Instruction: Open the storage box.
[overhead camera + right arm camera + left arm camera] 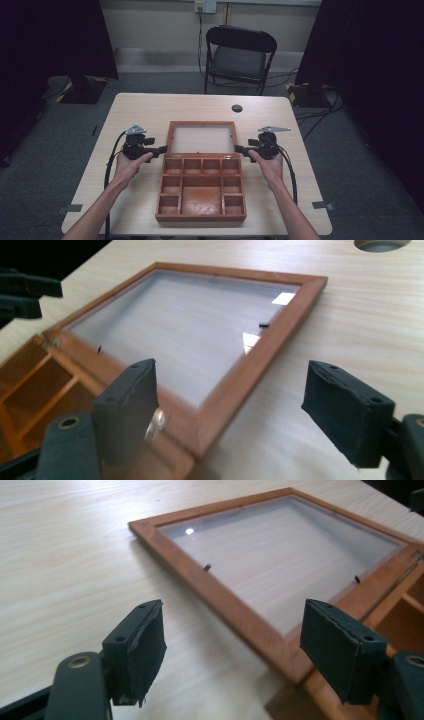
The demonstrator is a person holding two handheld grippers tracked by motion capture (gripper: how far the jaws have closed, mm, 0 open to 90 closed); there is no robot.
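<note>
An open wooden box (201, 216) with several empty compartments sits in the middle of the table. Its glass-paned lid (202, 123) lies folded back flat on the tabletop behind it. My left gripper (164, 149) is at the lid's left side near the hinge, and my right gripper (237, 148) mirrors it at the right side. In the left gripper view the jaws (235, 650) stand wide apart over the lid's frame (210, 587), pressing on nothing. In the right gripper view the jaws (230, 410) are also spread, with the lid's corner (260, 340) just ahead of them.
A round cable hole (237, 108) is in the table behind the lid. A black folding chair (240, 55) stands beyond the far edge. Bare light wood tabletop (125, 115) lies to both sides of the box. Dark curtains flank the room.
</note>
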